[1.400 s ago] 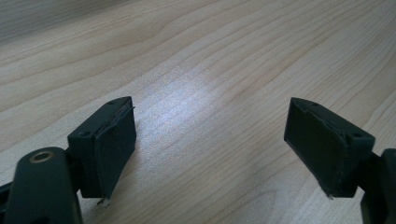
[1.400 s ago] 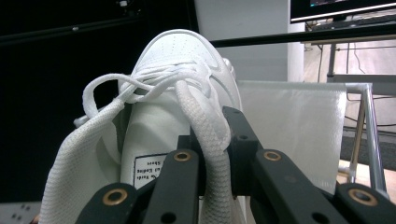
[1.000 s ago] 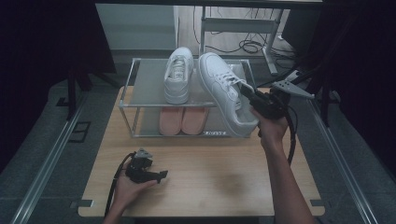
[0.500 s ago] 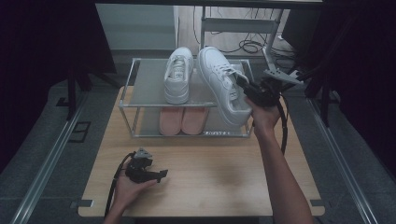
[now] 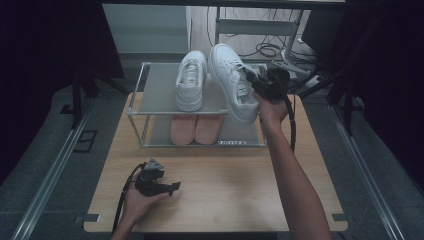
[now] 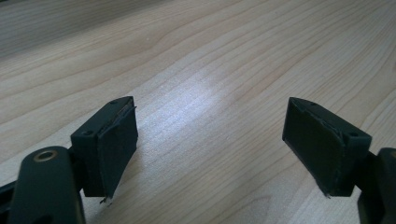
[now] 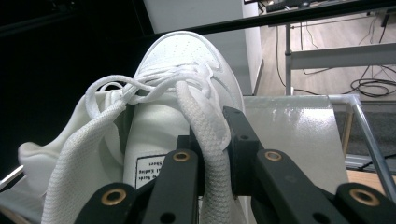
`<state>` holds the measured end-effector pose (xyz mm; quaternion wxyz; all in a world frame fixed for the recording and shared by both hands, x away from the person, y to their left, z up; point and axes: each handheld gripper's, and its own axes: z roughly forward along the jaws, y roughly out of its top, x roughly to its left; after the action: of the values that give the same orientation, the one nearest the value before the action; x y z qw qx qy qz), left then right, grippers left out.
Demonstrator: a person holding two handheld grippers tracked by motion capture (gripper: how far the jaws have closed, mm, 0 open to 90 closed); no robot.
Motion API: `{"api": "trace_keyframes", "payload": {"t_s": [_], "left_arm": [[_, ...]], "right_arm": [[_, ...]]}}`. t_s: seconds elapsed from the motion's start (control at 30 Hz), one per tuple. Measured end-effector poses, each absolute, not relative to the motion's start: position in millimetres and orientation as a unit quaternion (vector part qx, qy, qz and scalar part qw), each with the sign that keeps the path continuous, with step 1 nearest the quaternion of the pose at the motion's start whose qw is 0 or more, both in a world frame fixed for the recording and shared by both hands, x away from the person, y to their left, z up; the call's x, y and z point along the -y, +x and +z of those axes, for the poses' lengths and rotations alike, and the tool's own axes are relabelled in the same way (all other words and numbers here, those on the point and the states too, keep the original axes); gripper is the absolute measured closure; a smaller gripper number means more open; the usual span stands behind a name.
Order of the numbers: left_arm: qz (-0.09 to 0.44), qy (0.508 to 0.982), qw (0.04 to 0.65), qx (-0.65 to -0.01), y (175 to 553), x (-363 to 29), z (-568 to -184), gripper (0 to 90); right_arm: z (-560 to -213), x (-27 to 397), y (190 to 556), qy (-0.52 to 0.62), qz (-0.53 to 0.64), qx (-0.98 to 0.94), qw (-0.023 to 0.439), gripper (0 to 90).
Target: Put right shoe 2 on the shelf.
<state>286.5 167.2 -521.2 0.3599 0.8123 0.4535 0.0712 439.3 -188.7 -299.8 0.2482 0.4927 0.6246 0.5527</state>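
The right gripper (image 5: 256, 84) pinches the held shoe (image 5: 231, 80) by its tongue, upper centre of the high view, long axis running toward the top shelf (image 5: 159, 85), parallel to the placed shoe (image 5: 190, 80). The left gripper (image 5: 167, 187) rests wide and empty, lower left.

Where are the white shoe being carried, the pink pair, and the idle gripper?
carried white shoe (image 5: 231, 75), high view, on its laces.
pink pair (image 5: 195, 129), high view, on the lower shelf, between the two.
left gripper (image 5: 176, 187), high view, at its tips.
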Motion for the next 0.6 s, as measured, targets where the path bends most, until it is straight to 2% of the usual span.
{"api": "trace_keyframes", "payload": {"t_s": [0.6], "left_arm": [[0.073,0.808,0.370,-0.452,287.1,-171.6,-517.6,18.7]], "right_arm": [[-306.1,160.2,485.0,0.540,0.515,-0.616,0.253,82.4]]}}
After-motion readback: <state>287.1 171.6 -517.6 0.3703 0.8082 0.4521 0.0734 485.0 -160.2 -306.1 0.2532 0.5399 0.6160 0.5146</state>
